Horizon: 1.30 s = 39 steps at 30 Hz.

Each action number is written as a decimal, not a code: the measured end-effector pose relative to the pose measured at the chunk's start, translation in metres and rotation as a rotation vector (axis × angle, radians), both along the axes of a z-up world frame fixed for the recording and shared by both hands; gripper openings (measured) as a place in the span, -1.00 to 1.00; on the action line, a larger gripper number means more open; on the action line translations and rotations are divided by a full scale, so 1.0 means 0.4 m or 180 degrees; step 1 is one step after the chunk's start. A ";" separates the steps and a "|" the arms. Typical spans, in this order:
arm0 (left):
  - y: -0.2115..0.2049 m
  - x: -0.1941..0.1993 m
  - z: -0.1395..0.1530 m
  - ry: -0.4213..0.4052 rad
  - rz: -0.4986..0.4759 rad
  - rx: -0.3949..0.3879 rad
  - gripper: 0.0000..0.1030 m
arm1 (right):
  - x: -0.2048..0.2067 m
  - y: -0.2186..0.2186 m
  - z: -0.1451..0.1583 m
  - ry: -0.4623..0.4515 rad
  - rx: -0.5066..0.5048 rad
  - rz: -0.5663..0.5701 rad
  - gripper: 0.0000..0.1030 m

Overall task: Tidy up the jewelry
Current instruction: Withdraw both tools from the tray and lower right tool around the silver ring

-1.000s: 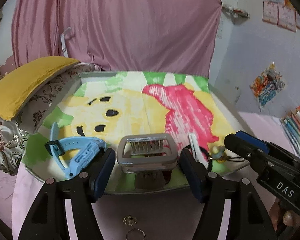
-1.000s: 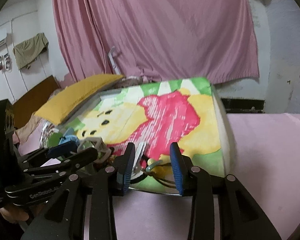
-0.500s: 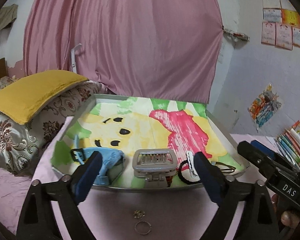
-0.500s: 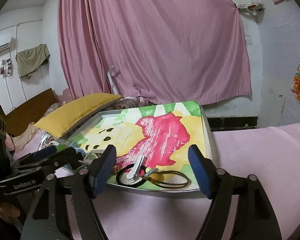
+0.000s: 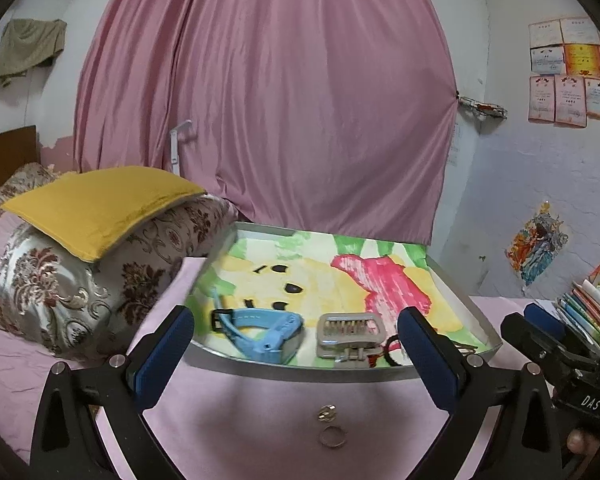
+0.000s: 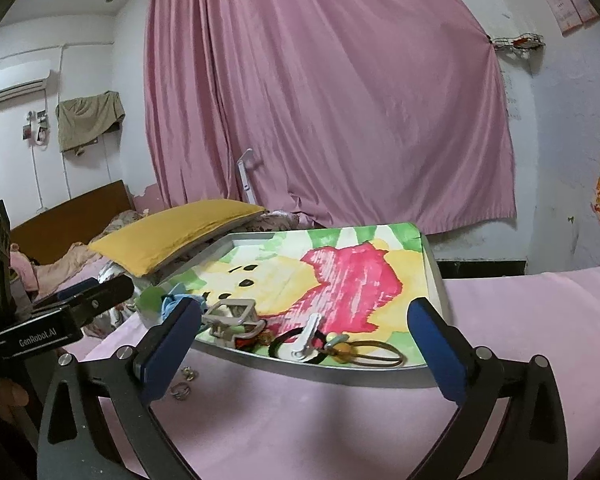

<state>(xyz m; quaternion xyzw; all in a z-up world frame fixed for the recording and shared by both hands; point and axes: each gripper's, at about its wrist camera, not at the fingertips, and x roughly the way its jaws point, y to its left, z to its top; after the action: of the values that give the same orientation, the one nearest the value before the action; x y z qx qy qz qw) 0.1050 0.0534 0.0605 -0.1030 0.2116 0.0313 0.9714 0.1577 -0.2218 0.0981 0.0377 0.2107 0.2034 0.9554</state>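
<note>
On pink bedsheet (image 5: 260,412), a tray (image 5: 300,374) fronts pink curtain (image 5: 268,112).

Pink-sheeted bed (image 5: 260,420) carrying a metal tray (image 5: 300,372), two small rings (image 5: 332,436) just before its near edge, possibly silver, and a patterned pillow (image 5: 72,296) under a yellow cushion (image 5: 100,204).
</note>
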 end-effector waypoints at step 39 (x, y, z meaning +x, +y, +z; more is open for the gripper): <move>0.118 0.027 -0.146 0.1165 -0.0226 -0.0204 0.41 | 0.015 0.286 -0.130 0.1221 -0.1126 0.1212 -0.11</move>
<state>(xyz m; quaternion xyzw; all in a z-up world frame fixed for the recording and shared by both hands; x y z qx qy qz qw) 0.1160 0.1004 0.0022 -0.1191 0.3892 0.0085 0.9134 0.1639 -0.1074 0.0459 -0.1314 0.4223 0.3279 0.8348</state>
